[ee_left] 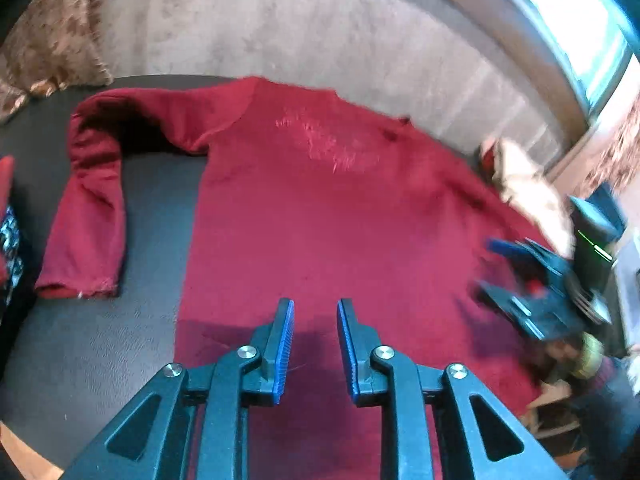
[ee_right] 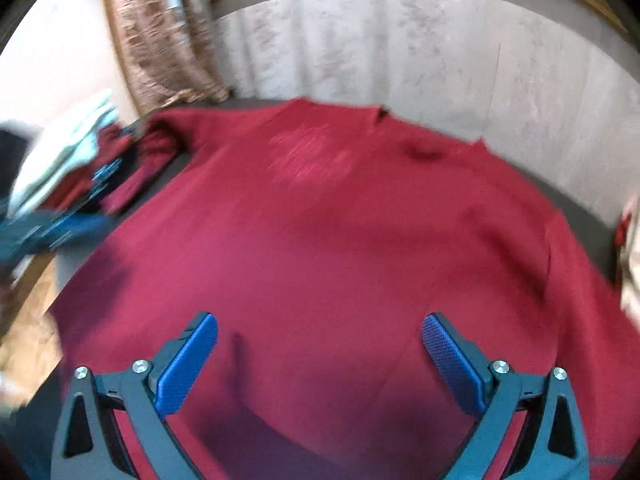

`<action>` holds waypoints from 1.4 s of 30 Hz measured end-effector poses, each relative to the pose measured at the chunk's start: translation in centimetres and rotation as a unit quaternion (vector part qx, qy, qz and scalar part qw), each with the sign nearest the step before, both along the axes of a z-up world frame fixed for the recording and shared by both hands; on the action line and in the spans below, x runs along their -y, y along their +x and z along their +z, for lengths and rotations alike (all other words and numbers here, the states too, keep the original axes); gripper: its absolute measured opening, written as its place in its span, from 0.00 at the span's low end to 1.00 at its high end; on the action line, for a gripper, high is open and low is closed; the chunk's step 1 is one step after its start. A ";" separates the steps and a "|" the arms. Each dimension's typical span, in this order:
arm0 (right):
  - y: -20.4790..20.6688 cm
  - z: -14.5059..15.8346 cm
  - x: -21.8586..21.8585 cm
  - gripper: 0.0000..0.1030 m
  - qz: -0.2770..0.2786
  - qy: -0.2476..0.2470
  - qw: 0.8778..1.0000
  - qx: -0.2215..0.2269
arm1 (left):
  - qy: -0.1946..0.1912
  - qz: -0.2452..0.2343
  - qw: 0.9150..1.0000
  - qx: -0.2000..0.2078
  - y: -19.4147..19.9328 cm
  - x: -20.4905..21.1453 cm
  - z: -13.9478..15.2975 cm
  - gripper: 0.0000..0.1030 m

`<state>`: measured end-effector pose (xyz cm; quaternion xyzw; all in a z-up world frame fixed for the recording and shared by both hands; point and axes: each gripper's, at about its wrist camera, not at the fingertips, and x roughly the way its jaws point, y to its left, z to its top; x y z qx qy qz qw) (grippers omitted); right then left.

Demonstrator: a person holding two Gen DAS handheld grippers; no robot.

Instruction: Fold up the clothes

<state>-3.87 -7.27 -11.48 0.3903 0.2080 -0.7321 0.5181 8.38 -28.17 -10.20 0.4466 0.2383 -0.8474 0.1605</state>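
Observation:
A dark red long-sleeved sweater (ee_left: 320, 208) lies flat on a dark grey table (ee_left: 100, 340), its pale chest print facing up. One sleeve (ee_left: 88, 216) bends down along the left side. My left gripper (ee_left: 315, 304) hovers over the sweater's near hem, its jaws narrowly apart with nothing between them. The right gripper (ee_left: 490, 268) shows blurred over the sweater's right edge. In the right wrist view the sweater (ee_right: 320, 220) fills the middle and my right gripper (ee_right: 320, 320) stands wide open above the cloth, holding nothing. The left gripper (ee_right: 60, 224) is a blur at the left.
A pile of folded clothes (ee_right: 68, 160) sits at the table's left end. A cream cloth (ee_left: 528, 192) lies by the right end. A grey wall (ee_left: 280, 32), a patterned curtain (ee_left: 52, 40) and a bright window (ee_left: 580, 32) stand behind. Wooden floor (ee_right: 28, 320) shows below the table edge.

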 end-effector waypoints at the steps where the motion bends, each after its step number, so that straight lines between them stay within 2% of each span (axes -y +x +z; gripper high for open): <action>1: 1.1 -0.7 -1.4 1.00 -0.006 0.011 1.000 0.002 | 0.000 -0.001 1.000 0.030 -0.1 -0.2 -1.5 0.21; 3: 3.1 -2.4 -4.4 1.00 -0.023 0.038 0.999 0.003 | -0.007 0.010 1.000 0.019 1.2 -1.0 -2.7 0.20; 6: 5.8 -3.2 -8.4 1.00 -0.039 -0.005 0.999 -0.025 | 0.021 0.027 0.999 0.004 3.4 -1.7 -2.9 0.20; 9: 6.8 -3.5 -9.7 1.00 -0.051 -0.028 0.997 -0.042 | 0.063 0.041 0.997 -0.019 5.1 -1.5 -2.7 0.20; 12: 5.8 -3.2 -8.4 1.00 -0.051 0.002 0.999 -0.019 | 0.103 0.071 0.991 -0.040 6.3 0.1 -2.0 0.22; 14: 4.7 -2.4 -7.5 1.00 -0.054 0.025 0.998 0.015 | 0.092 0.095 0.990 -0.059 7.0 1.6 -0.7 0.23; 18: 2.0 -0.3 -5.8 1.00 -0.068 -0.012 0.996 0.054 | 0.047 0.130 0.988 -0.070 6.8 4.6 1.5 0.23; 21: 0.5 0.7 -3.2 1.00 -0.078 -0.039 0.995 0.048 | 0.009 0.195 0.980 -0.031 6.0 7.5 1.6 0.23; 23: -0.4 0.9 -1.1 1.00 -0.085 -0.051 0.994 0.045 | -0.008 0.228 0.973 -0.021 6.3 8.7 1.5 0.23; 26: -1.4 -0.3 2.7 1.00 -0.085 -0.045 0.995 0.038 | 0.001 0.250 0.968 -0.033 6.9 10.2 1.4 0.24; 29: -2.7 -2.4 5.5 1.00 -0.091 -0.027 0.995 0.044 | -0.022 0.248 0.967 -0.046 5.3 11.2 2.2 0.30; 30: -3.1 -2.8 5.6 1.00 -0.095 -0.026 0.994 0.041 | -0.044 0.252 0.966 -0.034 4.3 11.6 2.2 0.36; 31: -3.2 -2.9 5.6 1.00 -0.097 -0.029 0.994 0.034 | -0.068 0.258 0.964 -0.020 3.3 12.1 2.1 0.37; 32: -3.1 -2.9 5.5 1.00 -0.097 -0.033 0.994 0.034 | -0.071 0.266 0.961 -0.005 2.8 12.8 1.9 0.38; 35: -3.2 -2.9 4.8 1.00 -0.097 -0.048 0.993 0.041 | -0.024 0.272 0.960 0.058 0.3 15.2 -1.2 0.38; 37: -3.5 -3.0 4.5 1.00 -0.097 -0.059 0.992 0.053 | -0.032 0.275 0.956 0.094 -0.9 15.7 -3.0 0.38; 39: -3.8 -3.1 4.4 1.00 -0.097 -0.069 0.991 0.061 | -0.079 0.272 0.953 0.110 -2.0 15.5 -3.6 0.49; 40: -3.8 -3.1 4.4 1.00 -0.098 -0.073 0.990 0.064 | -0.106 0.272 0.949 0.115 -2.4 15.3 -3.7 0.51; 41: -3.9 -3.2 4.4 1.00 -0.098 -0.077 0.990 0.068 | -0.108 0.281 0.947 0.110 -2.4 15.5 -3.7 0.49; 42: -3.9 -3.2 4.4 1.00 -0.098 -0.080 0.990 0.069 | -0.096 0.296 0.944 0.105 -2.4 16.2 -3.6 0.33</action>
